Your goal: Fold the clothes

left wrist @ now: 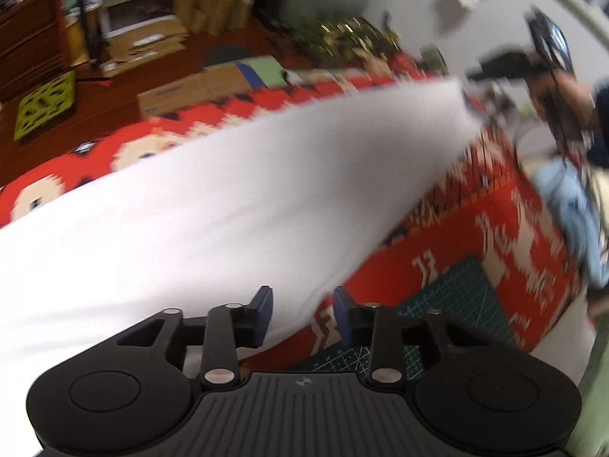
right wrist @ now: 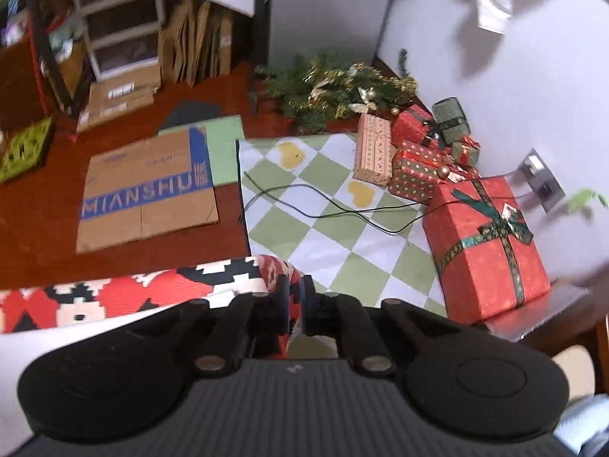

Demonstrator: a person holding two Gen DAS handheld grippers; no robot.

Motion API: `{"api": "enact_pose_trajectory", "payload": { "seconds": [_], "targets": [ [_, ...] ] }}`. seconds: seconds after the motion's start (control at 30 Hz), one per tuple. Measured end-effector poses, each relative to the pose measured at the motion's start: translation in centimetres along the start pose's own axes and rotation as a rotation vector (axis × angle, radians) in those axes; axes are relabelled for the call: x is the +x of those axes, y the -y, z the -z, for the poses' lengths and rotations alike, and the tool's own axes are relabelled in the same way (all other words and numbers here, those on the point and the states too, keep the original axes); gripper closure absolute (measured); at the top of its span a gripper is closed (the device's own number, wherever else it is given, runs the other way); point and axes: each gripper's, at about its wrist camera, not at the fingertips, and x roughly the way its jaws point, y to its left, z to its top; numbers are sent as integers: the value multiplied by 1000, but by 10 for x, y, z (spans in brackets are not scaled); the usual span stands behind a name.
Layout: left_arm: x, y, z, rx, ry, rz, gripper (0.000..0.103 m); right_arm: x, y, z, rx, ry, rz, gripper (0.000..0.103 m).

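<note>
A white garment (left wrist: 213, 205) stretches, blurred by motion, across the table's red patterned cover (left wrist: 456, 251). Its far corner rises to my right gripper (left wrist: 472, 75), which a hand (left wrist: 571, 95) holds at the upper right. In the right wrist view that gripper (right wrist: 298, 285) has its fingers pressed together over the corner of the patterned cover (right wrist: 152, 289), and white fabric (right wrist: 34, 361) shows at the lower left. My left gripper (left wrist: 302, 293) is open near the garment's front edge. Its left pad (left wrist: 266, 308) is over the white fabric and its right pad (left wrist: 342, 314) is over the cover.
A green cutting mat (left wrist: 449, 304) lies on the table under my left gripper. A light blue garment (left wrist: 571, 205) hangs beyond the table's right edge. On the floor are flattened cardboard (right wrist: 148, 194), a checkered rug (right wrist: 327, 209) with a black cable, wrapped gift boxes (right wrist: 491, 243) and greenery (right wrist: 335, 87).
</note>
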Motion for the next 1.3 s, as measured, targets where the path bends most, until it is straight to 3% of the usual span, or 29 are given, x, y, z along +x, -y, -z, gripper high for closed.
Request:
{"api": "enact_pose_trajectory", "payload": {
  "seconds": [0.07, 0.27, 0.4, 0.5, 0.57, 0.67, 0.77, 0.83, 1.0, 1.1, 1.17, 1.27, 1.3],
  "targets": [
    [-18, -18, 5, -74, 43, -9, 56, -16, 2, 7, 9, 25, -28, 89],
    [-68, -106, 37, -261, 113, -98, 53, -77, -58, 44, -10, 14, -180, 86],
    [-107, -189, 68, -326, 127, -194, 52, -121, -143, 77, -59, 6, -285, 86],
    [-133, -246, 86, -350, 140, -245, 51, -150, -227, 105, -102, -4, -358, 86],
    [-149, -280, 95, -357, 151, -272, 44, -166, -291, 125, -136, -13, -408, 86],
    [-172, -332, 109, -368, 167, -312, 42, -178, -390, 151, -165, -36, -478, 86],
    [-171, -372, 120, -431, 171, -274, 42, -189, -478, 171, -187, -50, -532, 86],
    [-164, -398, 126, -528, 179, -177, 43, -196, -533, 181, -195, -56, -567, 86],
    [-145, -429, 134, -677, 182, -68, 46, -202, -622, 191, -198, -62, -580, 86],
    [-143, -439, 140, -752, 212, 9, 63, -204, -649, 195, -187, -76, -584, 86],
    [-142, -442, 143, -777, 222, 67, 82, -205, -657, 196, -196, -83, -589, 86],
    [-135, -441, 142, -774, 190, 119, 93, -209, -666, 199, -222, -93, -599, 86],
    [-134, -438, 140, -742, 177, 97, 95, -211, -669, 200, -233, -94, -604, 86]
  ]
}}
